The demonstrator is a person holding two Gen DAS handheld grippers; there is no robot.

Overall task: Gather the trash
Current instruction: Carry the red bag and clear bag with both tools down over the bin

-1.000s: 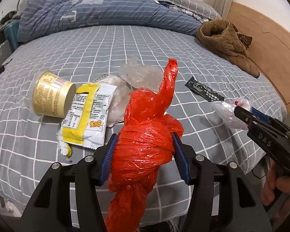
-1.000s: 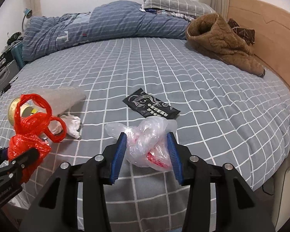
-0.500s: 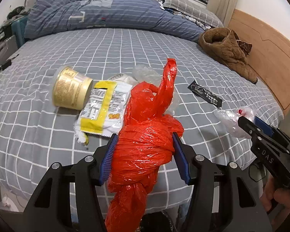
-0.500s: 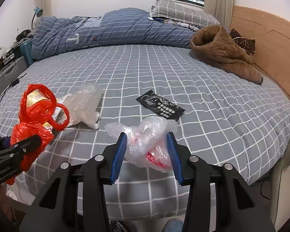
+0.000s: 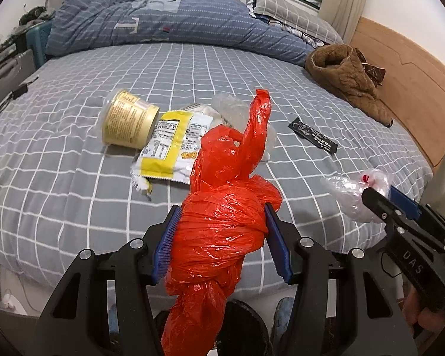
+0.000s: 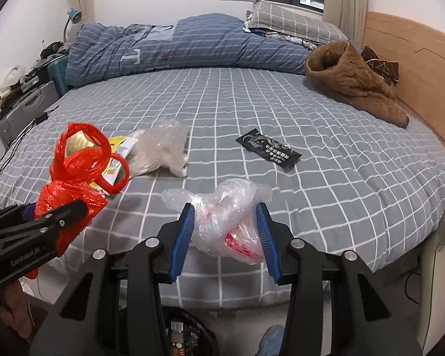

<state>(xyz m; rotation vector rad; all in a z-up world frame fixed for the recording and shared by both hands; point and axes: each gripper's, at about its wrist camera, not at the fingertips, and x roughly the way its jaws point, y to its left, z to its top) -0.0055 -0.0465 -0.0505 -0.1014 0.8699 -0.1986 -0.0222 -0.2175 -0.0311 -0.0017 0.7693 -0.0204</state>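
Off the bed (image 5: 74, 154), red bag (image 5: 222, 231) between left claw (image 5: 221, 244) pads.

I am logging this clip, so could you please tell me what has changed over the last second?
Both grippers have drawn back from the bed toward its near edge, carrying their loads. The left gripper stays shut on the red bag, the right gripper on the clear bag. The cup, yellow wrapper and black packet lie unmoved.

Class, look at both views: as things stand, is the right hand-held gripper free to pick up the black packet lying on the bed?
Probably not yet. The right hand-held gripper is shut on a clear plastic bag that fills its jaws. The black packet lies uncovered on the bed, so only the held bag hinders.
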